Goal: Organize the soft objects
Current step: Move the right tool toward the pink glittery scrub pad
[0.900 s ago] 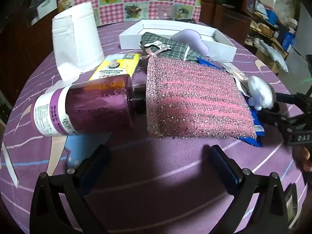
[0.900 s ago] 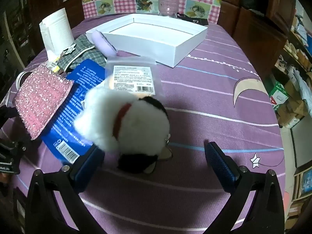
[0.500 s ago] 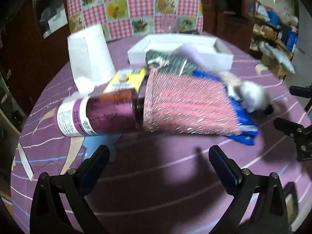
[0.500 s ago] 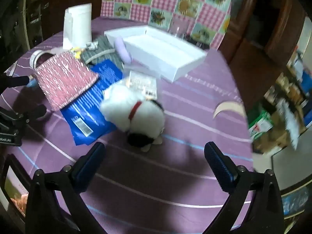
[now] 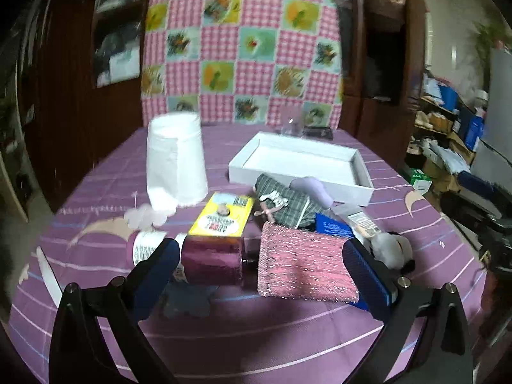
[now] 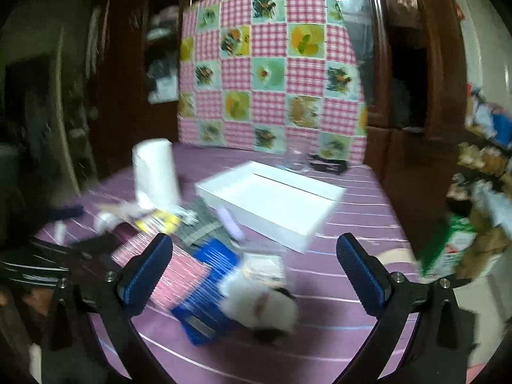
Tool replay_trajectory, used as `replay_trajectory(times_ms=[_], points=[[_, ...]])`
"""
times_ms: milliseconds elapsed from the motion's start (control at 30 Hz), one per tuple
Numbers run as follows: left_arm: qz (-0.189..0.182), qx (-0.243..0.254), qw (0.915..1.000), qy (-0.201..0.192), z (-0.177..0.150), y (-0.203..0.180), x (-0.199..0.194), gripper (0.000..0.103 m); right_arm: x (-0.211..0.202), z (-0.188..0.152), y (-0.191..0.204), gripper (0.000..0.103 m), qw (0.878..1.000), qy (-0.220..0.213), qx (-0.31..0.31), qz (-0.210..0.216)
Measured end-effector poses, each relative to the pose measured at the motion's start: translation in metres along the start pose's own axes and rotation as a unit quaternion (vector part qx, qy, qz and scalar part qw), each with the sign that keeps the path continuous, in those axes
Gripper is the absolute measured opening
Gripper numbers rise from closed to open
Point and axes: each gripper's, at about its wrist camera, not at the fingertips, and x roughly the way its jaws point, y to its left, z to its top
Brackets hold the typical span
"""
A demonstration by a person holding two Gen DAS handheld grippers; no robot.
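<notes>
Both grippers, left (image 5: 257, 264) and right (image 6: 254, 260), spread wide, grasping nothing. Pink pouch (image 5: 304, 264) flat on table (image 5: 256, 336) beside bottle (image 5: 211, 259), plush (image 6: 259, 304) near blue pack (image 6: 204, 288). Probably light and soft, not fragile; best pinched at pouch edge or plush body.

Pink cloth (image 5: 304, 267): sparkly, striped, lying flat on my purple table, its left edge against a fallen bottle.
Plush (image 6: 260, 307): white and black with a red collar, lying partly on a blue packet.
Plaid cloth (image 5: 289, 204): grey-green, crumpled, just before the white tray.
Tray (image 5: 300, 172): white, shallow, holding nothing I can see.
</notes>
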Motion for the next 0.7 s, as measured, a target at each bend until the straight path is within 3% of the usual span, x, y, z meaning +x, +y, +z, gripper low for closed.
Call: replay_trajectory(times_ms=[100, 233, 333, 467, 600, 700], points=[[0.002, -0.026, 0.9996, 0.01, -0.004, 0.007, 0.014, 0.103, 0.013, -0.004, -0.001, 0.102, 0.999, 0.024, 0.027, 0.022], [0.018, -0.026, 0.9994, 0.014, -0.014, 0.012, 0.032, 0.103, 0.024, -0.018, -0.011, 0.102, 0.997, 0.025, 0.062, 0.026], [0.03, -0.016, 0.9994, 0.005, -0.021, 0.01, 0.04, 0.103, 0.029, -0.029, -0.018, 0.102, 0.997, 0.008, 0.08, 0.014], [0.029, 0.014, 0.9995, -0.006, -0.032, 0.001, 0.046, 0.103, 0.035, -0.039, -0.018, 0.102, 0.999, 0.003, 0.049, -0.02], [0.001, 0.019, 0.9984, 0.054, -0.037, -0.001, 0.062, 0.103, 0.045, -0.043, -0.015, 0.102, 0.999, 0.035, 0.023, -0.029], [-0.022, -0.01, 0.9968, 0.076, -0.042, 0.008, 0.066, 0.103, 0.044, -0.044, -0.019, 0.102, 0.999, 0.035, 0.03, -0.026]])
